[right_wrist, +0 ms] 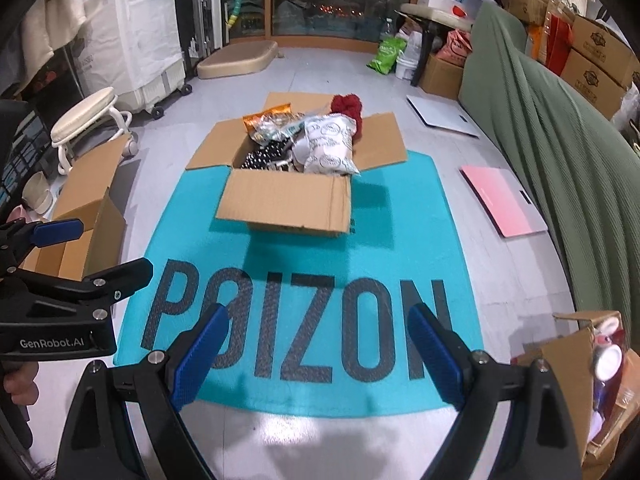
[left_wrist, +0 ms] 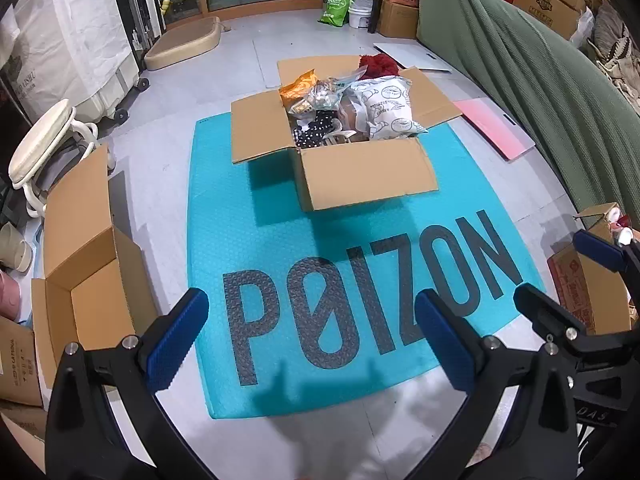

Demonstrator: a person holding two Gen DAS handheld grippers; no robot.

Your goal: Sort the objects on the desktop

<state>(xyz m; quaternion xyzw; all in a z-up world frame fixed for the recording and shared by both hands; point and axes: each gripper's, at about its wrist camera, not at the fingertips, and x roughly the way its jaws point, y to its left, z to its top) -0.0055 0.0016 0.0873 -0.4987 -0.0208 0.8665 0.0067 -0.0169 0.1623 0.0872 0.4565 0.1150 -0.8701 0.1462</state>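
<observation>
Fingers (left_wrist: pixel 192 320) apart above "POIZON" mat (left_wrist: pixel 360 216).

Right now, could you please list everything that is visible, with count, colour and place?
full cardboard box: one, brown, middle, on mat
white snack bag: one, in that box
orange snack bag: one, in that box
red fluffy item: one, box's far side
POIZON mat: one, turquoise, floor
empty cardboard box: one, brown, left
pink board: one, floor, right
round stool: one, cream, left
green cover: one, right
left gripper: open, empty
right gripper: open, empty
</observation>
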